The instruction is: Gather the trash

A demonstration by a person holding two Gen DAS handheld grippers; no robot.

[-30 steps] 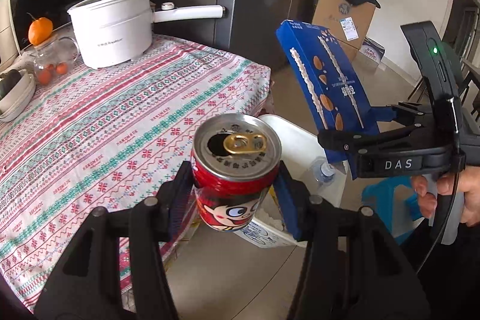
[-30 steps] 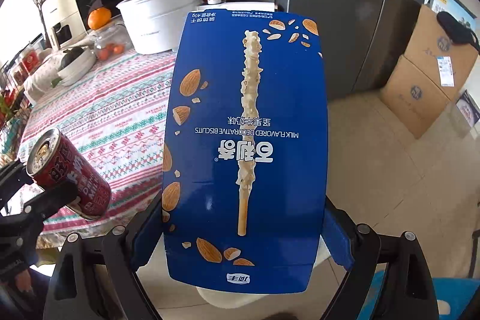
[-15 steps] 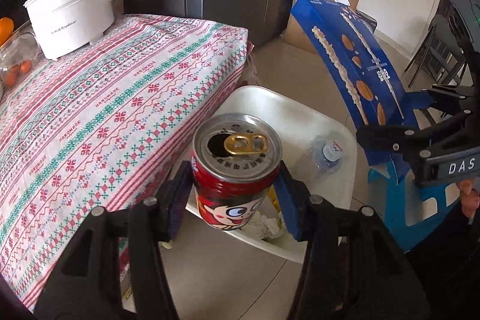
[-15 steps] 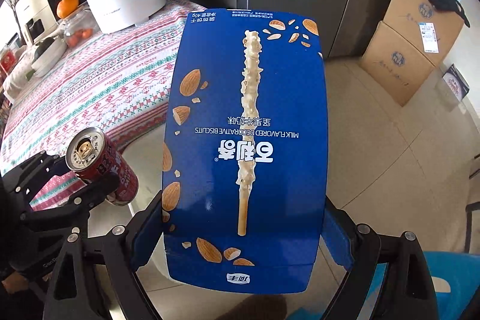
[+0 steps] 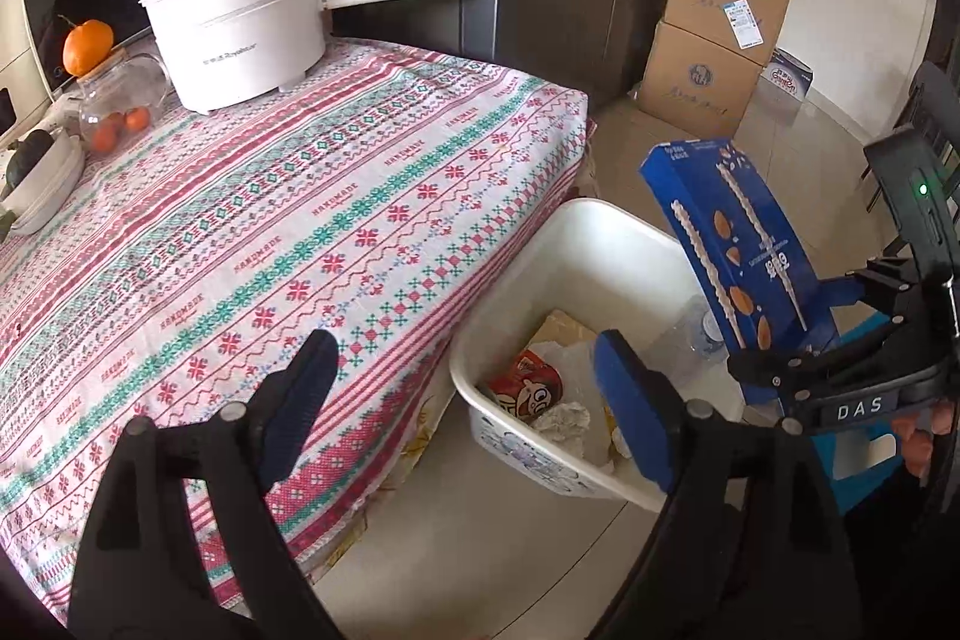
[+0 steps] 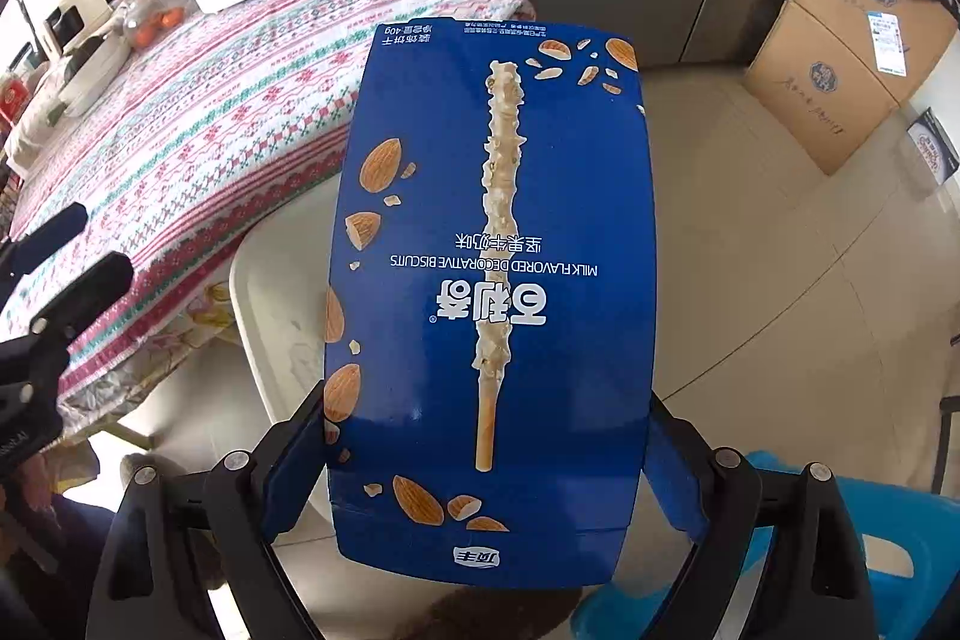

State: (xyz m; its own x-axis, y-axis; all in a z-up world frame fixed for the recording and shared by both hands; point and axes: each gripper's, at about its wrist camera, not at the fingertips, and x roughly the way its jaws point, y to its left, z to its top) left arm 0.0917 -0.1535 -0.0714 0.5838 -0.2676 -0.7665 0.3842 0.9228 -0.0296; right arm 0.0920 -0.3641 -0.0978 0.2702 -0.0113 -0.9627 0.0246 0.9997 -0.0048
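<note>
Wide apart and empty, my left jaws hang over the near corner of the white bin (image 5: 576, 244), while my right jaws press flat against both long edges of the blue biscuit box (image 6: 489, 292) and hold it firmly. My left gripper (image 5: 462, 388) has nothing between its blue pads, and the red can (image 5: 528, 391) lies on its side inside the bin among crumpled paper and a clear plastic bottle (image 5: 699, 334). My right gripper (image 6: 486, 454) carries the box tilted above the bin's far rim, on the side away from the table with the patterned cloth (image 5: 288, 220). From the right wrist view the box fills most of the frame and hides the bin's inside, so I cannot tell exactly how well it is centred over the opening. I judge that 1 piece of trash is already binned and the box is the step in hand. Next I should bring the box further over the bin's opening, lower it a little, then spread the right jaws so it drops inside rather than catching on the rim.
</note>
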